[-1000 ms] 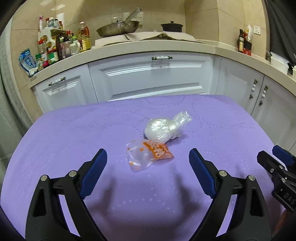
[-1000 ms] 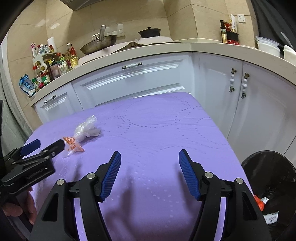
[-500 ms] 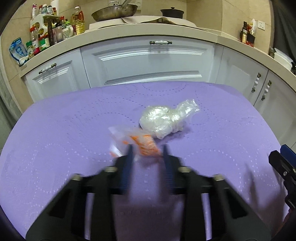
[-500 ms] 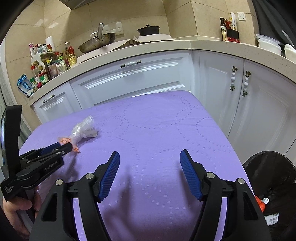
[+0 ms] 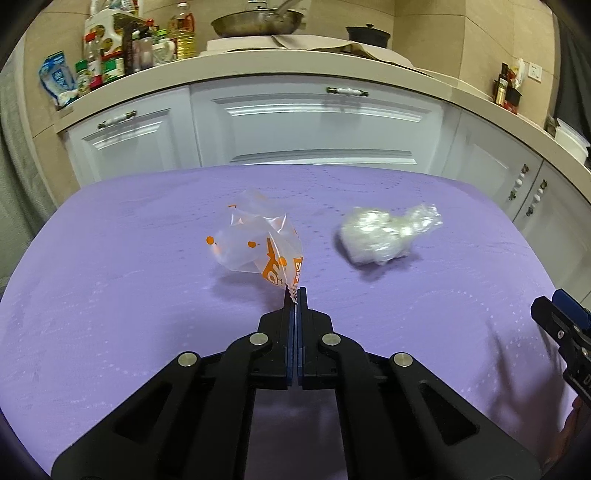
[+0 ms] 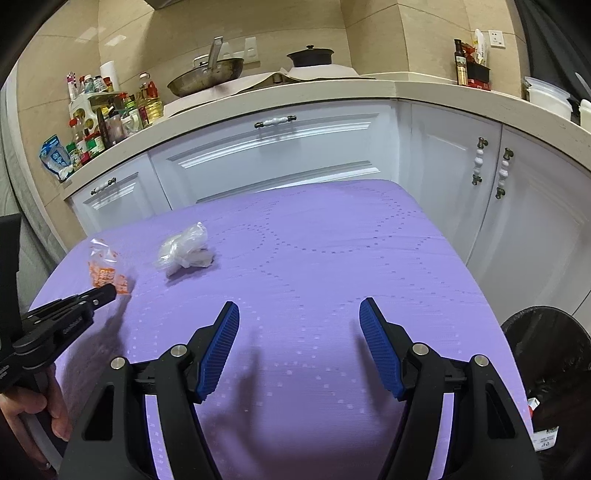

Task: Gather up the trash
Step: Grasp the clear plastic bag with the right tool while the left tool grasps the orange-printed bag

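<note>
A clear plastic wrapper with orange print stands up off the purple tablecloth, pinched by its near corner in my left gripper, which is shut on it. From the right wrist view the same wrapper hangs at the tip of the left gripper at the table's left edge. A crumpled clear plastic bag lies on the cloth to the wrapper's right, untouched; it shows again as the clear bag. My right gripper hovers open over the near middle of the table with nothing between its fingers.
A black-lined trash bin stands on the floor past the table's right edge. White kitchen cabinets and a counter with a pan, a pot and bottles lie behind the table. A hand holds the left gripper.
My left gripper went forward and shut on the orange-printed wrapper, whose free end now sticks up off the cloth. The right gripper stayed where it was, open.
</note>
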Tool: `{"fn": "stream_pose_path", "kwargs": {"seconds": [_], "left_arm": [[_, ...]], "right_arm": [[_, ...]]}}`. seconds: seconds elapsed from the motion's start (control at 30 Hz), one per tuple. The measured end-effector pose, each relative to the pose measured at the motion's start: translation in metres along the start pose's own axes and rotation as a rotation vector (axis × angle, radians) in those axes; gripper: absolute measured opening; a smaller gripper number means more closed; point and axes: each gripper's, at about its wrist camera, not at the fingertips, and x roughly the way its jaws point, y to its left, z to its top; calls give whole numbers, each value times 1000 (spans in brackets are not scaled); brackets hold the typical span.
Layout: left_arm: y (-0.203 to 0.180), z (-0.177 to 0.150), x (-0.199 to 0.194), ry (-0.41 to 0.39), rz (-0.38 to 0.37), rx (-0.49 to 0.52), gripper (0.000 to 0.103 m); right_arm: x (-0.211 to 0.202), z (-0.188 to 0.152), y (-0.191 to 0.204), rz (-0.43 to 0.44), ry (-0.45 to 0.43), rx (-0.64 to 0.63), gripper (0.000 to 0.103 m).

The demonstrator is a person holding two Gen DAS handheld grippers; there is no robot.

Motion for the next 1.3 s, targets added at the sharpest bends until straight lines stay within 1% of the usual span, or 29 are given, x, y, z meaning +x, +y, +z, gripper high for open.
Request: {"fn": "stream_pose_path", "kwargs": {"seconds": [0.23,0.3,0.4,0.6,0.83,0.97,1.07,1.13,1.17,1.2,1.23,1.3], "left_arm": [[28,-2,-17,-30,36,-25,1],[38,-2,-21,-39,51,-32,1],[54,-1,-26,-49,72,-48,1],[88,-3,-30,-63,125,-69,1],[124,-6,-29,-64,173,-104,1],[144,-7,-28,-60,194,-138,1],[152,-6,-27,-61,201,-150,1],[154,-6,-27,-61,203,-151,1],[155,-6,-26,-60,203,-151,1],[155,-6,-26,-60,204,-151,1],[155,-6,-26,-60,204,-152,1],[156,-7,-26,-59,201,-157,1]], "right_arm": [[10,8,23,35,4,-14,66],[15,12,31,48,8,-14,69],[26,18,50,68,13,-22,70],[50,26,85,75,37,-62,72],[73,36,106,63,70,-82,73],[86,40,114,36,97,-91,77],[96,41,117,28,113,-99,78],[103,41,119,32,140,-105,78],[104,40,120,32,147,-109,74],[106,40,120,33,157,-113,67],[107,40,121,40,164,-117,57],[105,39,122,54,166,-124,53]]}}
